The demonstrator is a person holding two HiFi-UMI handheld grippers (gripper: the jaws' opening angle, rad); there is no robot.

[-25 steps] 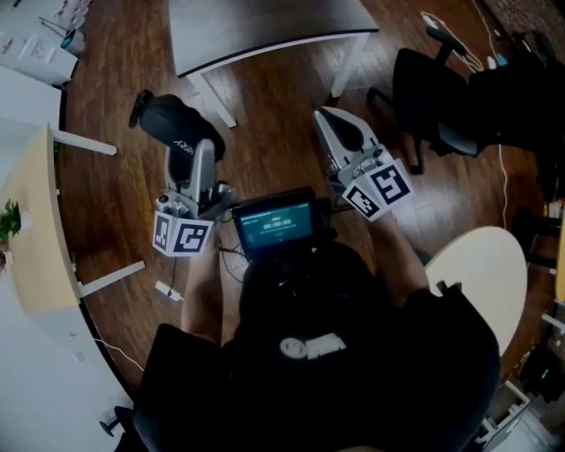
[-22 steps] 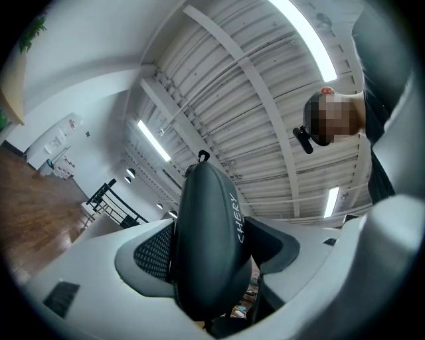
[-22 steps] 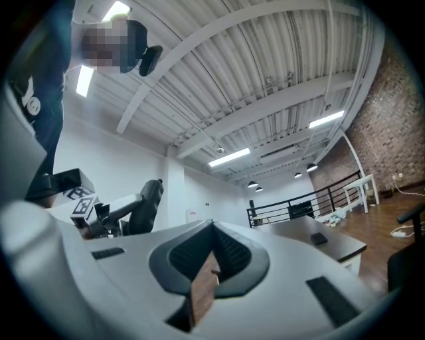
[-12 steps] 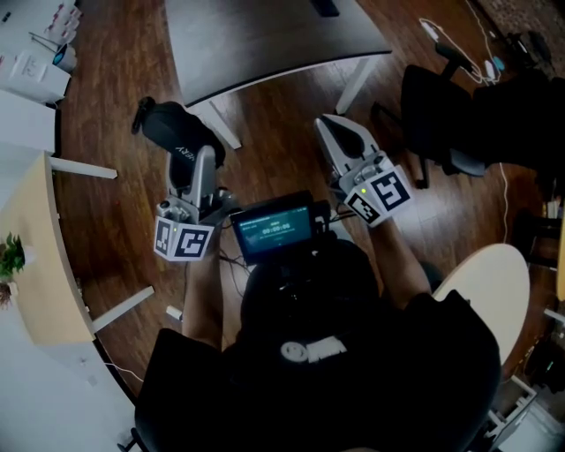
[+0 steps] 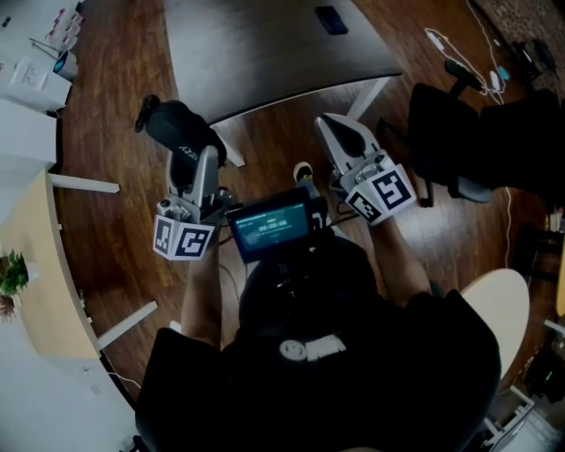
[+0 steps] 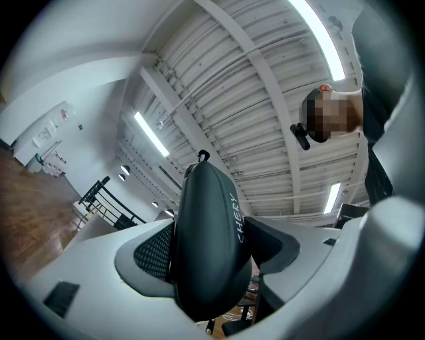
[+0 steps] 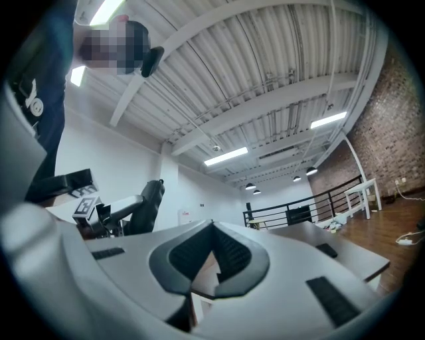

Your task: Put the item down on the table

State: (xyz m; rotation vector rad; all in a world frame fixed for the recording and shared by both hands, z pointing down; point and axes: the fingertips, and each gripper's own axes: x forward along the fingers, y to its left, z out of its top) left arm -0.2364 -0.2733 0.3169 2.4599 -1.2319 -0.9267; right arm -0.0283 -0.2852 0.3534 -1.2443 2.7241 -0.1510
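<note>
The left gripper clenched a dark zip case lettered "CHERY" between its jaws, holding it over the wooden floor, just short of the near edge of the grey table. The right gripper, its jaws pressed together on nothing, pointed toward the same table. A small dark flat object lay on the tabletop. A lit screen sat at the person's chest, and a black office chair stood to the right.
</note>
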